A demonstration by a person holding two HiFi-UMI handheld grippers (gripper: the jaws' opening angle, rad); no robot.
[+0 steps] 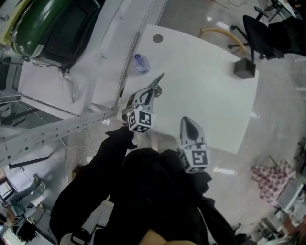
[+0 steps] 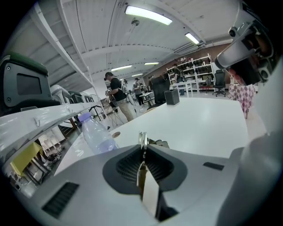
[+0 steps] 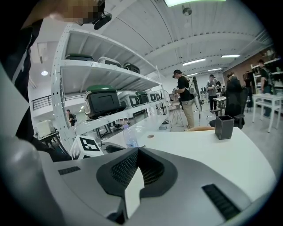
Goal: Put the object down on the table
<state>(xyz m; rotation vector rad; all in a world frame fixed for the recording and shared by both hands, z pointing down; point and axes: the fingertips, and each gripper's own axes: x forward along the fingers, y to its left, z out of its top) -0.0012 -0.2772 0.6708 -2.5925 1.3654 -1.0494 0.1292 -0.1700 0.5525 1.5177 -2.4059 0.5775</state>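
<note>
White table (image 1: 205, 95) carries 1 bottle (image 1: 141, 62) and 1 dark box (image 1: 245, 68).

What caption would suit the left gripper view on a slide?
Left tool shut on a small metal object, white table ahead, plastic bottle standing at the left.

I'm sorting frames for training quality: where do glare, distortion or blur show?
Head view: glare patches on the glossy floor, white table evenly lit. Left gripper view: fisheye bending, black corners, blown-out strip light. Right gripper view: same bending, overhead lamp clipped at the top edge.
</note>
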